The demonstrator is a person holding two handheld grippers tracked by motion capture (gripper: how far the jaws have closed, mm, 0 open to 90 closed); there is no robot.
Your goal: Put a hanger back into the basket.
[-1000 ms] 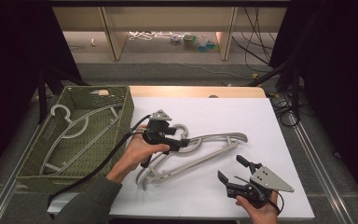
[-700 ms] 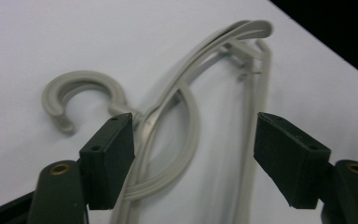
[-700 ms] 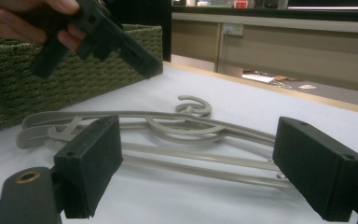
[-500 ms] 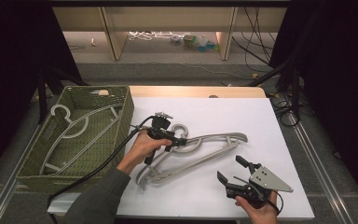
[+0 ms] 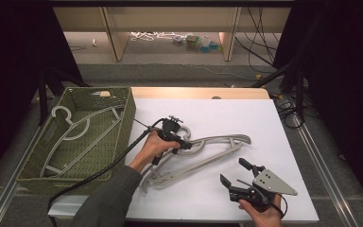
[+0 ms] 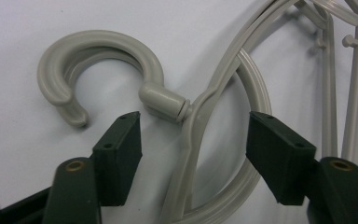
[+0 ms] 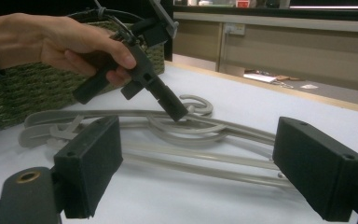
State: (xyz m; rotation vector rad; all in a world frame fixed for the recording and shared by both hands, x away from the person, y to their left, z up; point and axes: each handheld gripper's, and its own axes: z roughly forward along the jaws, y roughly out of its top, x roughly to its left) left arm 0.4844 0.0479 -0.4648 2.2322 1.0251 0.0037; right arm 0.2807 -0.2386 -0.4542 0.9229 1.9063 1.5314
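High view: two grey hangers (image 5: 203, 156) stacked on table, one hanger in basket (image 5: 82, 135). Left gripper (image 5: 185, 144) and right gripper (image 5: 236, 174) jaws both open, empty.

Your left tool (image 5: 185, 144) is black, with a pistol-style handle, a small boxy block on top and a black cable trailing from it past your grey-green sleeve (image 5: 105, 204). Its two dark jaws are wedge-shaped pads with small holes in their faces, each hung on an arm with a brass-coloured pivot bushing. Your right tool (image 5: 239, 173) is black too, with flat block-shaped pads, the same brass-ringed pivot, and a grey three-cornered plate (image 5: 273, 182) on top dotted with small holes.
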